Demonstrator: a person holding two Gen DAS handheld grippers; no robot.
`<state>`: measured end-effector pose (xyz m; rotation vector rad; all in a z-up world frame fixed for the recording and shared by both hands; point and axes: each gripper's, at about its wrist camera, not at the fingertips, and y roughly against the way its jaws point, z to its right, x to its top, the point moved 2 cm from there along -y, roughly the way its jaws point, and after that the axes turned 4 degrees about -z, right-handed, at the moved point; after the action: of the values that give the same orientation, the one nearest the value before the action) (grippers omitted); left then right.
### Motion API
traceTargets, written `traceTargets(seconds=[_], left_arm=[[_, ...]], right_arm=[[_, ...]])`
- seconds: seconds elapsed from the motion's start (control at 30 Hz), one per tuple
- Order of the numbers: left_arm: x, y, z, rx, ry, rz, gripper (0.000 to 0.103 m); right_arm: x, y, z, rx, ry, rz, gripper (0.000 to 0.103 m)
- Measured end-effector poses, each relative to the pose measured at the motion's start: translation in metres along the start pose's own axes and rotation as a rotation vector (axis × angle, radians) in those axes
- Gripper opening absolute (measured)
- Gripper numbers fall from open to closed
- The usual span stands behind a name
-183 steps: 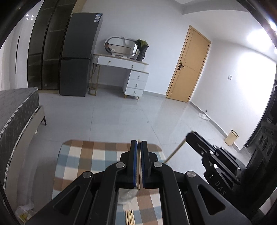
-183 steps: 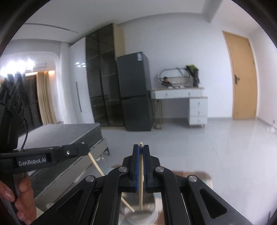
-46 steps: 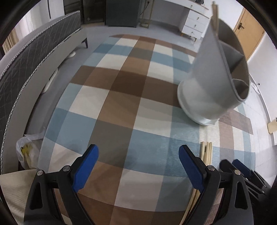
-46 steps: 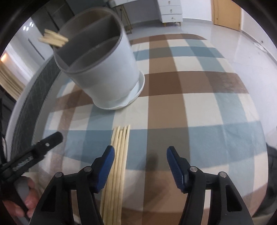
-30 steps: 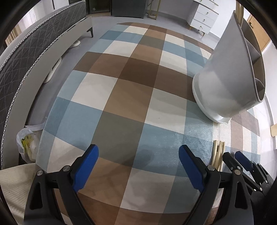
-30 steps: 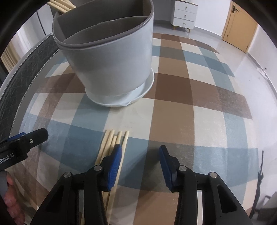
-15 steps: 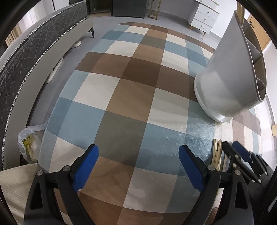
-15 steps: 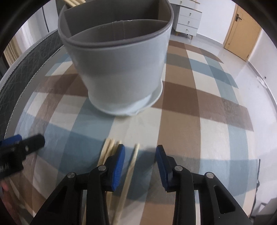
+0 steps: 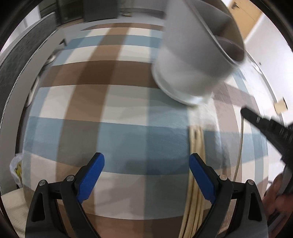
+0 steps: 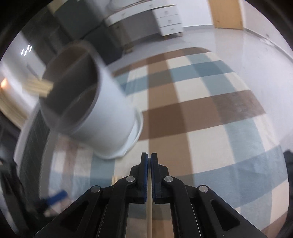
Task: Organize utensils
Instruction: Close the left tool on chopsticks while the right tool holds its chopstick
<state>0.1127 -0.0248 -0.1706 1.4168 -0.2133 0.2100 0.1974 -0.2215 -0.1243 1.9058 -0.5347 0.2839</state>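
A grey divided utensil holder [image 9: 192, 60] [image 10: 95, 117] stands on the checked tablecloth [image 9: 113, 109]; several wooden chopsticks [image 10: 39, 86] stick out of its far compartment. A loose bundle of chopsticks [image 9: 196, 146] [image 10: 117, 178] lies in front of it. My left gripper [image 9: 146, 174] is open above the cloth, its right finger beside the bundle, nothing between its pads. My right gripper [image 10: 149, 162] is shut on a single chopstick [image 10: 149, 210], held off the cloth. In the left wrist view the right gripper [image 9: 265, 128] shows at the right edge with that chopstick [image 9: 239, 146] hanging from it.
A grey bed [image 9: 16, 60] runs along the table's left side, with a plastic bag [image 9: 15, 164] below the edge. A hand [image 9: 280, 190] holds the right gripper. Across the tiled floor stand a white dresser [image 10: 164, 20] and a wooden door [image 10: 227, 12].
My right gripper has shut on one chopstick from the bundle, lifted it and rolled. My left gripper has shifted sideways, so the bundle now lies by its right finger.
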Motion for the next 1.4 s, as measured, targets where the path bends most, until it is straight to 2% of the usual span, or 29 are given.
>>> traceTargets(seconds=[0.23, 0.47, 0.7, 0.8, 0.9, 0.97, 1.0, 1.03, 1.07, 1.27, 1.4], left_arm=[[-0.009, -0.015, 0.014, 0.034, -0.054, -0.051, 0.091], [-0.008, -0.020, 0.021, 0.106, -0.095, -0.049, 0.091], [0.005, -0.024, 0.031, 0.129, -0.131, -0.033, 0.090], [0.018, -0.024, 0.046, 0.118, -0.156, -0.020, 0.075], [0.025, -0.023, 0.056, 0.098, -0.184, -0.013, 0.053], [0.029, -0.024, 0.064, 0.076, -0.200, -0.015, 0.031], [0.030, -0.024, 0.067, 0.071, -0.210, -0.012, 0.027], [0.031, -0.025, 0.071, 0.069, -0.220, -0.010, 0.018], [0.034, -0.027, 0.076, 0.060, -0.226, -0.008, 0.005], [0.047, -0.028, 0.083, -0.005, -0.190, 0.026, 0.002], [0.054, -0.002, 0.073, -0.034, -0.161, 0.129, 0.002]], right_arm=[[0.008, 0.024, 0.019, 0.096, -0.116, 0.069, 0.003], [0.012, 0.038, 0.026, 0.125, -0.151, 0.119, 0.003], [0.012, 0.048, 0.027, 0.149, -0.157, 0.144, 0.003], [0.012, 0.048, 0.025, 0.144, -0.148, 0.146, 0.003], [0.012, 0.049, 0.026, 0.136, -0.142, 0.154, 0.003], [0.013, 0.049, 0.027, 0.135, -0.143, 0.155, 0.003], [0.013, 0.049, 0.028, 0.135, -0.144, 0.153, 0.003], [0.013, 0.048, 0.028, 0.134, -0.143, 0.151, 0.003], [0.012, 0.047, 0.028, 0.133, -0.141, 0.148, 0.002], [0.014, 0.049, 0.022, 0.133, -0.113, 0.147, 0.003], [0.013, 0.058, 0.011, 0.129, -0.060, 0.182, 0.003]])
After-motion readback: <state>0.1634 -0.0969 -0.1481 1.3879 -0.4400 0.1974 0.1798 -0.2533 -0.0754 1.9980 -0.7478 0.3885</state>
